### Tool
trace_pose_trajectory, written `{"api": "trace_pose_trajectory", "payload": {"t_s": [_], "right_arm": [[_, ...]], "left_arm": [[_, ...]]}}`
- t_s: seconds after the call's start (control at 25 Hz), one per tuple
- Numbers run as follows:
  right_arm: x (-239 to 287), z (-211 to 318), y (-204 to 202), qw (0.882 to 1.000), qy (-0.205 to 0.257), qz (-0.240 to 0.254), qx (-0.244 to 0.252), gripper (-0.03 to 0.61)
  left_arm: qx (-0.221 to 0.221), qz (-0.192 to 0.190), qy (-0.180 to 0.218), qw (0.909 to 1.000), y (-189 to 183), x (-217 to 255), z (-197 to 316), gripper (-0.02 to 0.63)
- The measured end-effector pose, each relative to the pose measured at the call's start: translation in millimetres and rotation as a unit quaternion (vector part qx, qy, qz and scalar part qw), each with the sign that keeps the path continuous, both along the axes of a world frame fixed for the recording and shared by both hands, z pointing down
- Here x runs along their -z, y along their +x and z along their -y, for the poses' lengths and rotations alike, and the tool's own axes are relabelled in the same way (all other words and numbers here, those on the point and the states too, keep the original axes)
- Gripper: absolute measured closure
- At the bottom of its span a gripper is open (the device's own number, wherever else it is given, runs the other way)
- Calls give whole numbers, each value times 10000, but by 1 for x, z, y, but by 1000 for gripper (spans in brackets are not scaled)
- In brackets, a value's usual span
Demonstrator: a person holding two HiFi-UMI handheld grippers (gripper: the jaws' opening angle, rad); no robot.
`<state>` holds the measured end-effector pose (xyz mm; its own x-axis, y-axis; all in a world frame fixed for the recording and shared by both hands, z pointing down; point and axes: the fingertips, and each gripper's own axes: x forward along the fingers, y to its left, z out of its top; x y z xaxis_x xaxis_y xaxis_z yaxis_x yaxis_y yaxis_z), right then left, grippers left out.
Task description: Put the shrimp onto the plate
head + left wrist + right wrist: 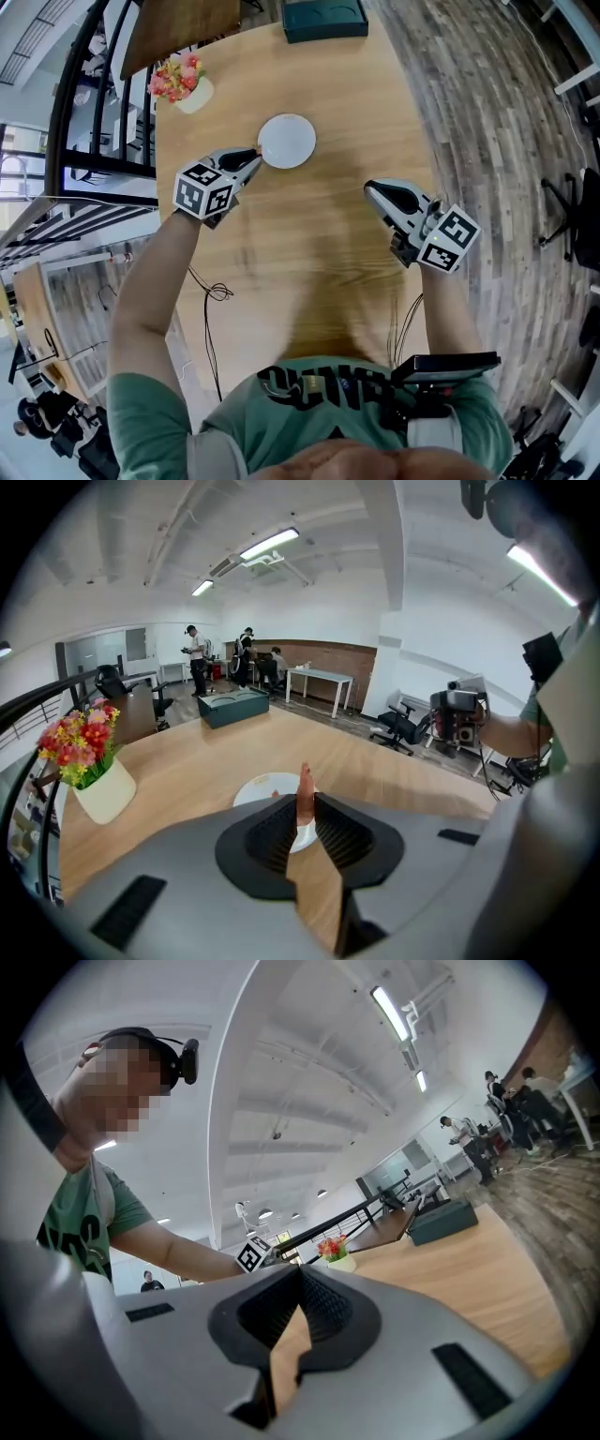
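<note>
left gripper (254, 158): jaws closed on the shrimp (303, 786). in the left gripper view the two dark ribbed pads pinch the lower part of the shrimp from both sides. the shrimp is orange-pink and narrow, it stands roughly upright, and its upper end projects above the jaw tips. plate (289, 141): white, round, set on the wooden table (319, 281) toward the far side, with nothing seen lying on it. in the head view the left gripper's tips are at the plate's left rim. in the left gripper view the plate (262, 788) lies directly behind the held shrimp. the shrimp is therefore in the jaws at the plate's edge and not resting on the plate. contact between jaw tips and plate cannot be determined. right gripper (371, 188): positioned over the table to the right of the plate and well apart from it, with its tips pointing toward the table's middle. in the right gripper view (300, 1272) the fingers are pressed together at the tips and nothing is between them. only table wood shows through the narrow gap below the tips. other items: a white pot of red and yellow flowers (185, 84) stands left of and beyond the plate. a dark green box (323, 19) sits at the table's far edge. the person wears a green shirt.
</note>
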<state>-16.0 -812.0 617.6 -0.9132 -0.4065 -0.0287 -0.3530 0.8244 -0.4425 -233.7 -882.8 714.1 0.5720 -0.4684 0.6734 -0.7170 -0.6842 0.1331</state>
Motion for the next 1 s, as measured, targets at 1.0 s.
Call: {"api": "trace_pose_trajectory", "payload": {"t_s": [1.0], "right_arm": [[-55, 9, 34, 9987, -291, 249, -350, 572]], "left_arm": [[-438, 1928, -469, 9791, 18, -100, 90, 551]]}}
